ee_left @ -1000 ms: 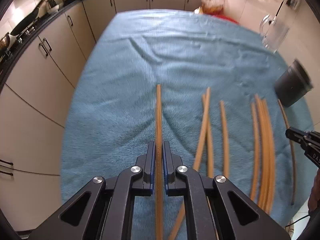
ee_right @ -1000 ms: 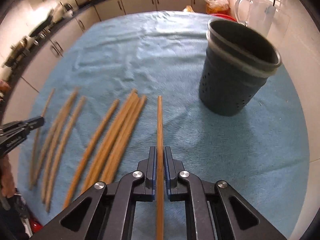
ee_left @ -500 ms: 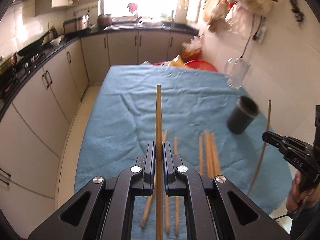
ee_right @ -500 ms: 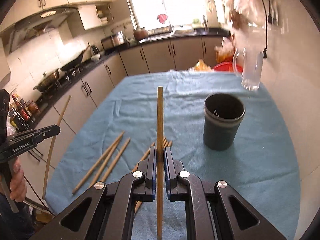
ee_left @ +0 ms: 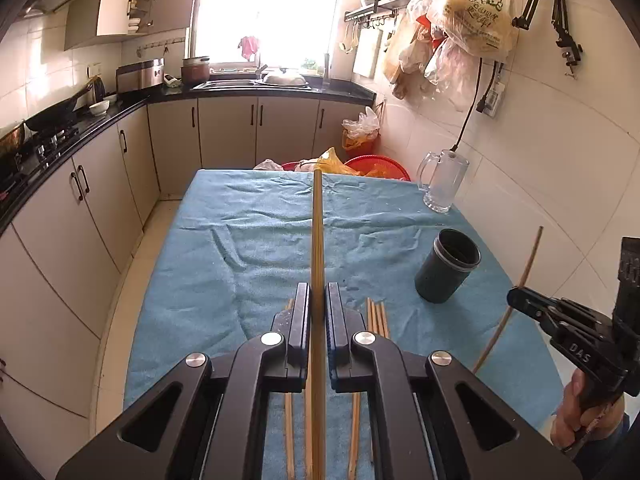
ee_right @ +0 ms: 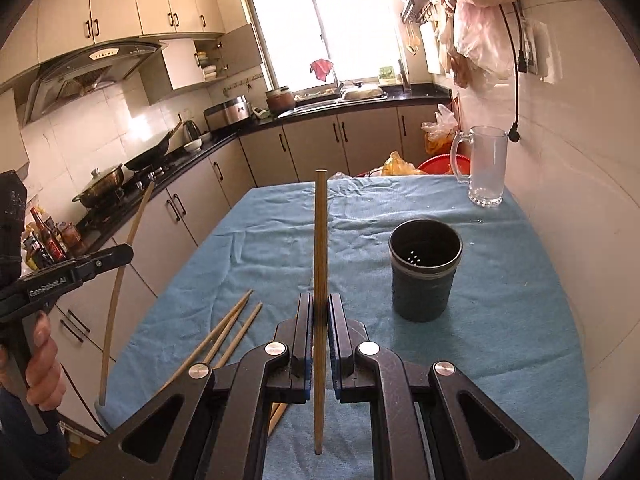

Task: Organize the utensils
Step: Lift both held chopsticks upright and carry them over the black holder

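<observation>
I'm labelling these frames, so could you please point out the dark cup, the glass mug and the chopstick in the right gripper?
dark cup [ee_right: 424, 280]: right wrist view, outer wall.
glass mug [ee_right: 488, 168]: right wrist view, body.
chopstick in the right gripper [ee_right: 320, 240]: right wrist view, upper shaft.

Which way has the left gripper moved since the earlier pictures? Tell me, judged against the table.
Yes. The left gripper has risen away from the table, lifting its chopstick clear.

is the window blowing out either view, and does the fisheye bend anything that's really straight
Left wrist view: the window is blown out to white, washing out the sink counter beneath it. Right wrist view: the window glares too, yet the dark utensil holder stays sharp. In both views the fisheye curves cabinet edges, and the other gripper's chopstick bows near the frame edge.
</observation>
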Demonstrator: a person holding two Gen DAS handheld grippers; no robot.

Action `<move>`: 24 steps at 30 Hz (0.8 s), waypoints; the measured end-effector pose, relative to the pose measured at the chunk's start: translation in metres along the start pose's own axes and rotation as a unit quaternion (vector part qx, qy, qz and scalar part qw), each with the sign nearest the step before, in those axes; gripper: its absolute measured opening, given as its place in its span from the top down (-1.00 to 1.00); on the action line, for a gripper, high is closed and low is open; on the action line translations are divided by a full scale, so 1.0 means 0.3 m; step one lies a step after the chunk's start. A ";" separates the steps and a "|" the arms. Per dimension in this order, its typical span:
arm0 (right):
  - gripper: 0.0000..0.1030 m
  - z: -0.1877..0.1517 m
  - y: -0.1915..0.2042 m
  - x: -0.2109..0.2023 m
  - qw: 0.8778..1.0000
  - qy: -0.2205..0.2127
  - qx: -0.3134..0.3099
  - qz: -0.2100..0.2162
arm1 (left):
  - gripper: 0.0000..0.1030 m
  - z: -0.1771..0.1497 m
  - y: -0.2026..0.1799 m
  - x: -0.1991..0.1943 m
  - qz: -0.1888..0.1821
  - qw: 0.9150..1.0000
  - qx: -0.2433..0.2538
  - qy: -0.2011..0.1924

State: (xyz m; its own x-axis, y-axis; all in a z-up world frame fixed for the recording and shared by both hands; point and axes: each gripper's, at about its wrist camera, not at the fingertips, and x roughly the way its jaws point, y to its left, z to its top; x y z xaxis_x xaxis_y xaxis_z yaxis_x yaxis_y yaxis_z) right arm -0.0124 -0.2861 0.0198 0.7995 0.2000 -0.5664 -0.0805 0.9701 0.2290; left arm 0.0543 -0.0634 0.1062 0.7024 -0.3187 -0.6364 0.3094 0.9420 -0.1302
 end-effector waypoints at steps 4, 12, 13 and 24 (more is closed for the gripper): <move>0.85 0.012 -0.020 -0.014 1.000 -0.008 0.004 -0.002 | 0.87 0.029 -0.032 0.023 -0.013 1.000 -0.007 -0.001; 0.85 0.081 -0.076 -0.095 0.998 -0.052 0.020 -0.005 | 0.87 0.130 -0.182 0.096 -0.062 0.998 0.008 -0.024; 0.85 0.092 -0.082 -0.105 0.998 -0.059 0.022 -0.006 | 0.87 0.150 -0.210 0.111 -0.067 0.997 0.011 -0.027; 0.85 0.274 -0.257 -0.163 0.989 -0.128 0.072 -0.015 | 0.87 0.376 -0.460 0.274 -0.121 0.990 0.015 -0.066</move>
State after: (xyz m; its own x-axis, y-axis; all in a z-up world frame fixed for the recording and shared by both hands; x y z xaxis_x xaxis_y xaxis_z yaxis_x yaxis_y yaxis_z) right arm 0.0036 -0.3819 0.0951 0.9262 0.1128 -0.3598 0.0157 0.9419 0.3355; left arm 0.1418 -0.2315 0.1575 0.6832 -0.5468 -0.4840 0.4961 0.8339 -0.2419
